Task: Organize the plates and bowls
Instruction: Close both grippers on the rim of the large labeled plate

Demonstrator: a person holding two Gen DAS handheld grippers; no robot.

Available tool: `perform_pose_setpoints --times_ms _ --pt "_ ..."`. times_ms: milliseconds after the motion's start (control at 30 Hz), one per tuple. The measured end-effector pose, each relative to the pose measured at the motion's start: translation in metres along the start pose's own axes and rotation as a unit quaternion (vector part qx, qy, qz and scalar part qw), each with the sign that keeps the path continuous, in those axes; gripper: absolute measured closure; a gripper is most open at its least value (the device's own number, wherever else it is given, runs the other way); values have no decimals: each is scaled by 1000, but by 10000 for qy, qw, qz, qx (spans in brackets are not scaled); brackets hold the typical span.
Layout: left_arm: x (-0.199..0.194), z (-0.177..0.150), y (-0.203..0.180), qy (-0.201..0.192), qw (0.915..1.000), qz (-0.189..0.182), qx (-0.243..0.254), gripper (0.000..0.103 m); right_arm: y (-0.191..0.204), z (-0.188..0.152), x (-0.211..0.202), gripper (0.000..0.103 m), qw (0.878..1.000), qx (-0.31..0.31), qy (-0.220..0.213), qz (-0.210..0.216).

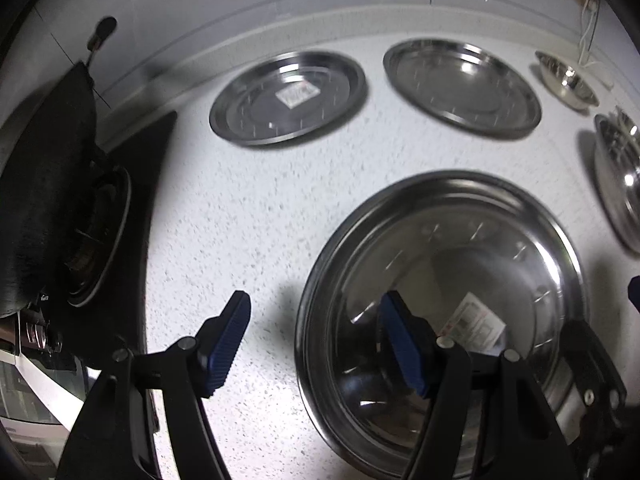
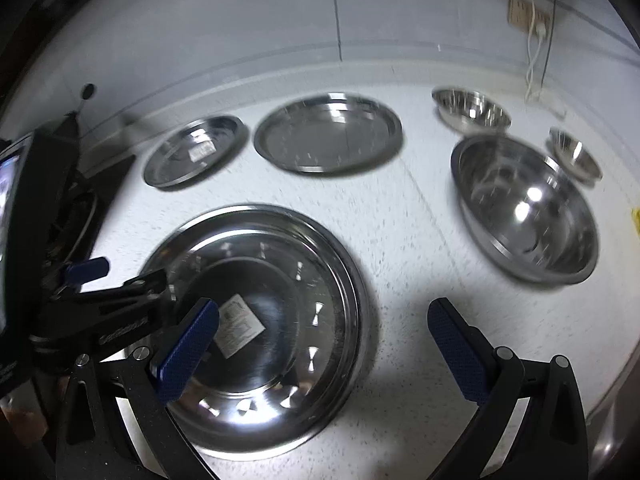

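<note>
A large steel plate (image 1: 480, 248) (image 2: 320, 264) with a label inside lies on the white speckled counter, nearest me. My left gripper (image 1: 316, 344) is open, straddling its left rim: one finger over the counter, one over the plate. It also shows in the right wrist view (image 2: 120, 280). My right gripper (image 2: 324, 344) is open, straddling the plate's right rim. Two more steel plates lie at the back: a labelled one (image 1: 288, 98) (image 2: 196, 150) and a plain one (image 1: 462, 86) (image 2: 328, 134). A large bowl (image 2: 528, 208) (image 1: 618, 176) and two small bowls (image 2: 472, 110) (image 2: 576, 152) stand at the right.
A black gas hob (image 1: 100, 232) with a dark wok (image 1: 44, 184) sits at the left. A grey wall with a socket and white cable (image 2: 534, 20) runs behind. The counter's front edge (image 2: 616, 392) curves at lower right.
</note>
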State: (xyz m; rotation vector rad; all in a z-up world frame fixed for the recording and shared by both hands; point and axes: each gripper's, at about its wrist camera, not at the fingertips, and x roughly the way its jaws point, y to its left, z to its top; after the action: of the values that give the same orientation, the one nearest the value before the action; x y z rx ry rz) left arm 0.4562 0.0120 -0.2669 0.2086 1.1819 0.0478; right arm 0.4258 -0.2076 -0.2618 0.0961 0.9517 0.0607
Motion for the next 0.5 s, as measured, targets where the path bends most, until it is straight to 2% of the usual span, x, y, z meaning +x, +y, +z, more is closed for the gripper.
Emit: perform_pose_setpoints --times_ms 33,67,133,167,200,233,367,500 --pt "3 0 1 73 10000 -23 21 38 -3 0 7 1 9999 59 107 11" --pt "6 0 0 145 9999 -45 50 41 -6 1 15 6 9997 120 224 48" --pt "13 -1 -1 355 9992 -108 115 74 -10 1 29 27 9987 207 451 96" --pt "16 -1 0 413 9990 -72 131 77 -11 0 33 48 9982 245 531 102" --pt "16 -1 3 378 9992 -142 82 81 -12 0 37 63 9976 293 621 100" --pt "16 1 5 414 9990 -161 70 82 -13 -1 43 66 9967 341 741 -2" --pt "16 3 13 457 9985 -285 -85 86 -16 -1 43 88 9958 265 849 -236" --pt "17 5 15 525 9981 -289 -156 86 -19 2 42 89 9945 245 1002 -198"
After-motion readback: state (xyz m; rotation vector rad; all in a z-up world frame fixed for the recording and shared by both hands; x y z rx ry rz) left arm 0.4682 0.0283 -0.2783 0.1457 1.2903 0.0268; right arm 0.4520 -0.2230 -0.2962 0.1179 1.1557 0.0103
